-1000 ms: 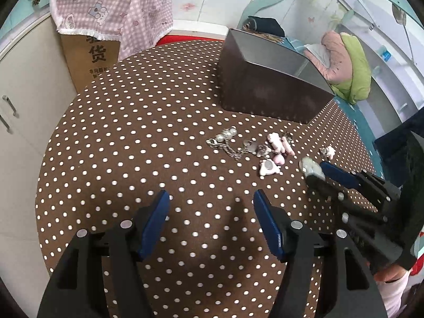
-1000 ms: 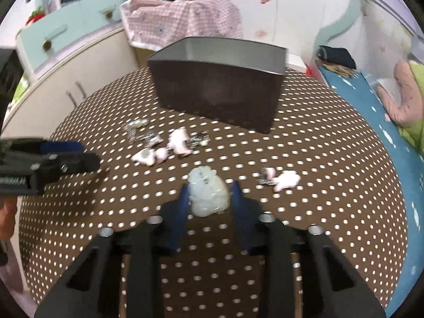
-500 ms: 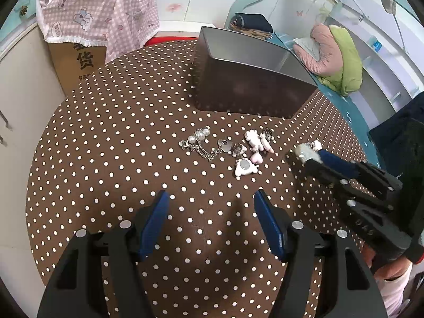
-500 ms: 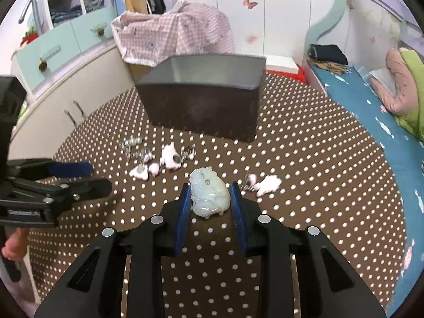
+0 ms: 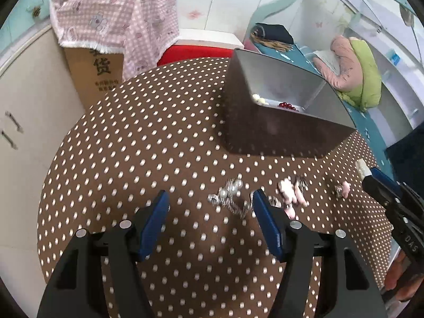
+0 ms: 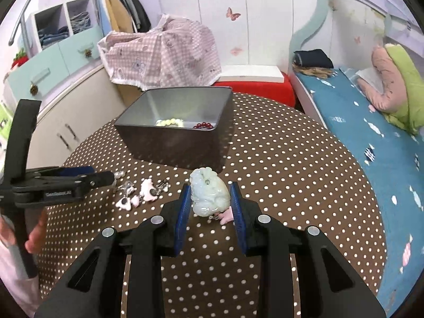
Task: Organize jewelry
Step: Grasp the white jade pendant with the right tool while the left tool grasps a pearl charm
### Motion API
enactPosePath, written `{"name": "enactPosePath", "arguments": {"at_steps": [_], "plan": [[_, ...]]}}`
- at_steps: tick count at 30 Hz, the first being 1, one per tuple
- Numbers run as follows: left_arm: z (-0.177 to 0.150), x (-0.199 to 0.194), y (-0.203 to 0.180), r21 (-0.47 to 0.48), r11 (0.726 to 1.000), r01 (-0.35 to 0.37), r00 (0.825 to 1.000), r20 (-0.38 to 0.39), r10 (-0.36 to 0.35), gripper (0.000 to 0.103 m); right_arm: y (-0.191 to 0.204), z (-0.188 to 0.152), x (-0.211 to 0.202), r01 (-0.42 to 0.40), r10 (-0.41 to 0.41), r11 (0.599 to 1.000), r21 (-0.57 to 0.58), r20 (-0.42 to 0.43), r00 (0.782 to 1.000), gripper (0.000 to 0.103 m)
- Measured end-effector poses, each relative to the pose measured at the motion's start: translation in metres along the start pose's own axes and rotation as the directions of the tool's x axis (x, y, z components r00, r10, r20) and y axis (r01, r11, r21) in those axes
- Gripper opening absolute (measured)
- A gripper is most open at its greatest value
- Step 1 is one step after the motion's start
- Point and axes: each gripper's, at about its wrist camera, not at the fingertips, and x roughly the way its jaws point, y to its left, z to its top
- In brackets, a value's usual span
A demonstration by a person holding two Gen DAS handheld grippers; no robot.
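My right gripper (image 6: 210, 198) is shut on a pale green jade pendant (image 6: 209, 194) and holds it above the table, short of the dark metal box (image 6: 175, 143). The box holds a pale bead bracelet (image 6: 169, 122) and red beads (image 6: 202, 125). My left gripper (image 5: 209, 212) is open and empty, low over the table beside a silver chain (image 5: 230, 196) and pink charms (image 5: 291, 193). The same charms (image 6: 144, 192) lie left of the pendant in the right wrist view. The box (image 5: 267, 122) shows ahead-right in the left wrist view.
The round table has a brown polka-dot cloth (image 5: 148, 143). A cardboard box under a pink checked cloth (image 5: 116, 21) stands behind it, white cabinets (image 5: 23, 100) to the left, a bed (image 6: 371, 132) to the right. A small pink charm (image 5: 343, 191) lies near the right gripper's tip.
My right gripper has risen with the jade pendant and moved toward the box, whose inside now shows. My left gripper has moved forward, closer to the silver chain and charms.
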Motion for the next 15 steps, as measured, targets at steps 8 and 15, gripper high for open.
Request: {"name": "enactPosePath", "arguments": {"at_steps": [8, 15], "plan": [[-0.007, 0.003, -0.023, 0.155, 0.979, -0.131, 0.991, 0.049, 0.125, 0.018, -0.009, 0.001, 0.002, 0.010, -0.010, 1.000, 0.028, -0.001, 1.000, 0.030], [-0.011, -0.004, -0.018, 0.172, 0.979, -0.110, 0.993, 0.065, 0.100, 0.004, -0.010, -0.001, 0.002, 0.004, -0.004, 0.999, 0.034, 0.001, 1.000, 0.030]]}}
